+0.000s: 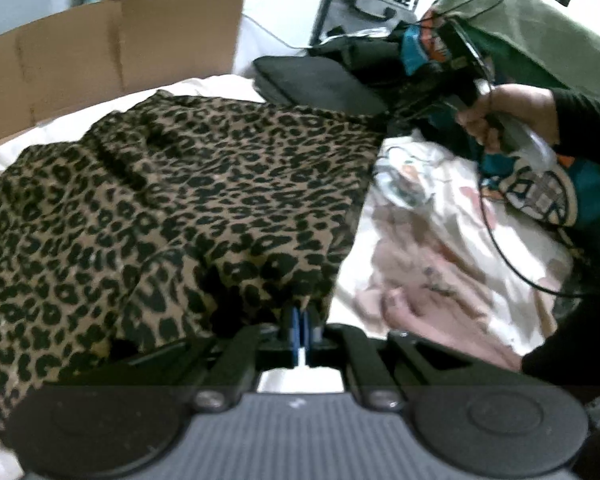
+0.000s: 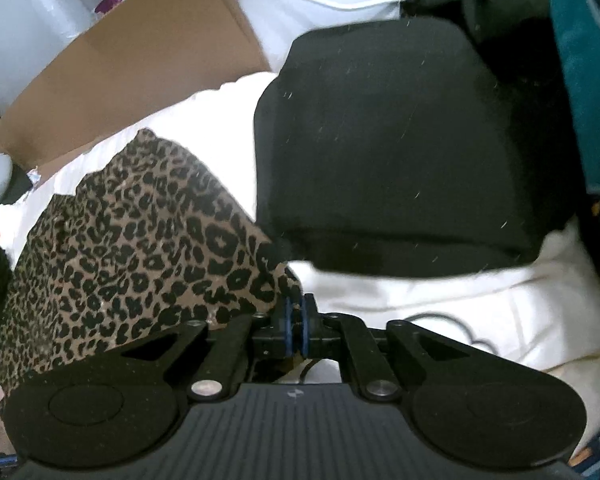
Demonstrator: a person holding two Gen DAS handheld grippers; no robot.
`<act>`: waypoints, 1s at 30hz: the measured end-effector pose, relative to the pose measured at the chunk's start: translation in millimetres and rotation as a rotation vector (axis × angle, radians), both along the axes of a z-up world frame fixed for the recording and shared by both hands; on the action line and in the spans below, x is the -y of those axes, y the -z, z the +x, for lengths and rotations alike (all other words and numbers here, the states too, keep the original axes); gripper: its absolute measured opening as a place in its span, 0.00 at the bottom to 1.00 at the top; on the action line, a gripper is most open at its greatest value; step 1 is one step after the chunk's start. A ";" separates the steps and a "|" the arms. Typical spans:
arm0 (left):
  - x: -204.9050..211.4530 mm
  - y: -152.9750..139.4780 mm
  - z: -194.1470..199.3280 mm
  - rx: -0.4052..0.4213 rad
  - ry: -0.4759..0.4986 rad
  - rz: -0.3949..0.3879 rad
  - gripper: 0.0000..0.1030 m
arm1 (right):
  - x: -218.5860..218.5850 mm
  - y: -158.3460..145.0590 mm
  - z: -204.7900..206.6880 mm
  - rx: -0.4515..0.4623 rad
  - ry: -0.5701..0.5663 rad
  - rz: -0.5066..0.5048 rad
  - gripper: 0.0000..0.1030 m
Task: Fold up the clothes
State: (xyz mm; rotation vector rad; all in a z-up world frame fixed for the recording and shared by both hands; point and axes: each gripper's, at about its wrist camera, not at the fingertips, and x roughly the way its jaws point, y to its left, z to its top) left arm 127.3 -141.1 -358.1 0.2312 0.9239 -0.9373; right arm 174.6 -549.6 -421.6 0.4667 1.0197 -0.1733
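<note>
Leopard-print fabric [image 1: 188, 208] lies spread over the white bed cover [image 1: 352, 280], and I have it by two spots along its near edge. My left claw [image 1: 300, 320] is pressed together on a fold of that garment, the cloth bunching up just ahead of the blue pads [image 1: 295, 326]. My right claw [image 2: 296, 320] is likewise closed, its blue-rimmed pads [image 2: 289, 330] brought tight against each other, with the corner of the leopard-print fabric [image 2: 140, 248] reaching right up to the tips; it looks pinched there, though blur keeps me from seeing how much cloth sits between them. Seen from my left claw, my right hand [image 1: 504, 116] grips the handle of the other tool over toward the right, a black sleeve [image 1: 588, 120] behind it and a black cable [image 1: 496, 240] looping down beneath. Just beyond the garment's far edge lies a folded black cloth [image 2: 400, 152], resting on the bed cover and touching the print at one corner. A brown cardboard box [image 1: 112, 52] stands at the far left edge of the bed. To the right are a teal printed garment [image 1: 548, 196], a pale pink cloth [image 1: 432, 276] and a green fabric [image 1: 540, 32] higher up.
</note>
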 end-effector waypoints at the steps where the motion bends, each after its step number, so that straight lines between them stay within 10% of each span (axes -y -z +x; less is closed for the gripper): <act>1: 2.2 -0.1 0.4 -0.001 0.008 -0.005 0.02 | 2.0 -2.2 1.1 -0.001 0.005 -0.005 0.01; 13: 16.5 36.3 -8.7 -0.020 0.088 0.091 0.02 | 2.8 27.1 10.8 -0.044 0.012 -0.007 0.03; 16: 16.2 42.3 -9.3 -0.027 0.084 0.109 0.02 | 5.4 39.9 0.8 -0.034 0.065 0.039 0.13; 20: 14.9 45.1 -8.9 -0.032 0.078 0.117 0.02 | 7.8 36.1 -8.6 0.012 0.079 0.040 0.56; 22: 14.7 45.0 -8.8 -0.034 0.076 0.117 0.02 | 9.1 36.2 -10.0 0.026 0.074 0.041 0.58; 28: 14.9 47.7 -9.2 -0.051 0.059 0.114 0.02 | 2.2 54.5 -9.3 0.026 0.048 0.033 0.51; 30: 14.7 48.0 -9.0 -0.062 0.051 0.108 0.02 | -3.1 56.4 -5.9 0.014 0.022 0.006 0.03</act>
